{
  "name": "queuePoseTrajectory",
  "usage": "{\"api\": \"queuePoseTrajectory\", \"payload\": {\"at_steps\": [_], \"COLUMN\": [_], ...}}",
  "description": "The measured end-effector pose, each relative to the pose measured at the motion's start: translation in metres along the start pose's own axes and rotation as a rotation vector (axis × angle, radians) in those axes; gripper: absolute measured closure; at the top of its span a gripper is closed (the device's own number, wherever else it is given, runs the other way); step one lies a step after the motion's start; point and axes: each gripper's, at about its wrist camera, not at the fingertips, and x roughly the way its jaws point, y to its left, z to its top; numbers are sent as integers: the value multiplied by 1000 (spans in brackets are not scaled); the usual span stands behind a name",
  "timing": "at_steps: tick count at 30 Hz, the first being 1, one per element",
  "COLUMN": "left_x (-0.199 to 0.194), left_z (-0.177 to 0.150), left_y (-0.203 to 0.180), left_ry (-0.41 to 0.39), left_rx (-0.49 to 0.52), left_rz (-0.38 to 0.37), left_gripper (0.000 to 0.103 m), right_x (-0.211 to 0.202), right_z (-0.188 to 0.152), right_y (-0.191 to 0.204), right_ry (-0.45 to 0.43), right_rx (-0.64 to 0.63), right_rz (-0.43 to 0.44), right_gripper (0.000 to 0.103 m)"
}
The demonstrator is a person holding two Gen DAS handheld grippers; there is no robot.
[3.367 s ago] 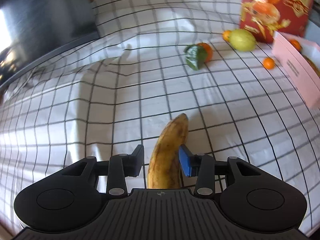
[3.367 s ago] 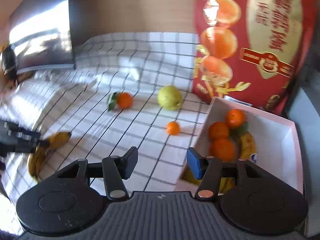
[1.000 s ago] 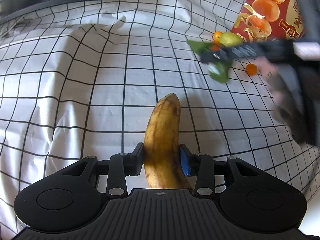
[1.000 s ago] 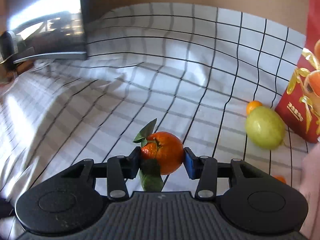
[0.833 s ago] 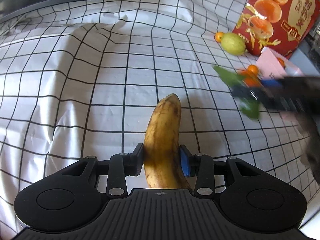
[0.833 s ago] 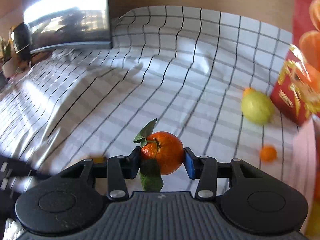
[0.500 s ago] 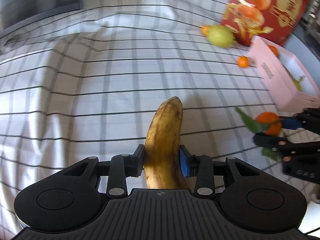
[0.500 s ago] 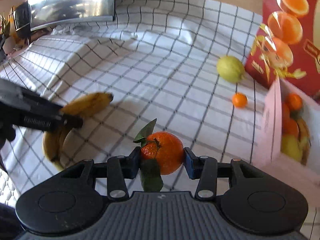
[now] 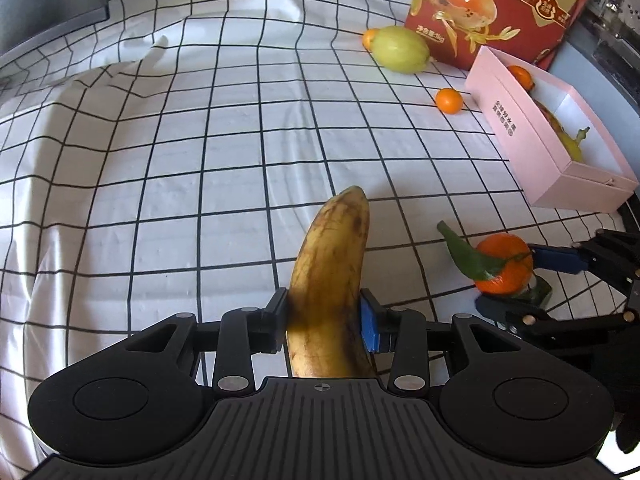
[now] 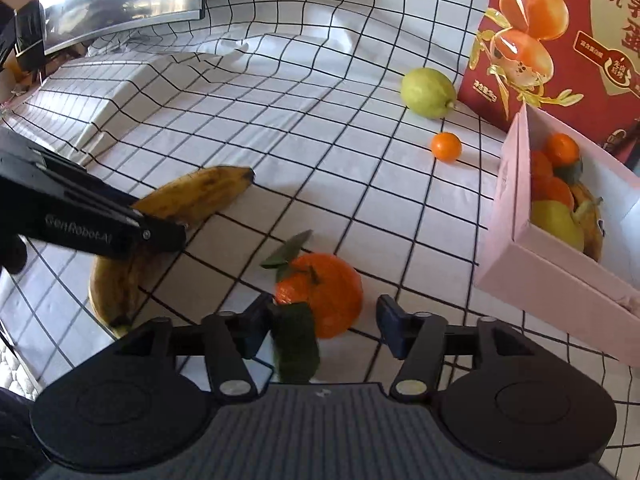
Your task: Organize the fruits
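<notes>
A spotted yellow banana sticks out forward between the pads of my left gripper. The pads still press on it, though the jaws are easing open a little. The right wrist view shows that banana held above the checked cloth. A leafy tangerine sits between the fingers of my right gripper, whose jaws are opening. The left pad touches its leaf, and a gap shows at the right pad. The same tangerine appears low on the right in the left wrist view. The pink box stands just to the right.
The pink box holds several oranges, a yellow fruit and a banana. A yellow-green fruit and a small orange lie on the cloth beside a tall red carton. A dark monitor stands at the far left.
The right gripper swung right with the tangerine, coming close to the pink box, then its jaws widened off the fruit. The left gripper carried the banana rightward, still gripped.
</notes>
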Motion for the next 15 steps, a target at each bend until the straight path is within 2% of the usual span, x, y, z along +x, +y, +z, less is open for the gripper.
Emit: {"api": "queuePoseTrajectory", "payload": {"at_steps": [9, 11, 15], "left_x": [0, 0, 0], "left_z": [-2, -2, -2], "left_y": [-1, -1, -2], "left_ry": [-8, -8, -6], "left_rx": [17, 15, 8], "left_rz": [19, 18, 24], "left_gripper": [61, 61, 61], "right_x": [-15, -19, -31], "right_z": [-18, -18, -15], "right_y": [-13, -18, -24], "right_ry": [3, 9, 0], "right_rx": [-68, -42, 40], "right_rz": [-68, -37, 86], "right_gripper": [42, 42, 40]}}
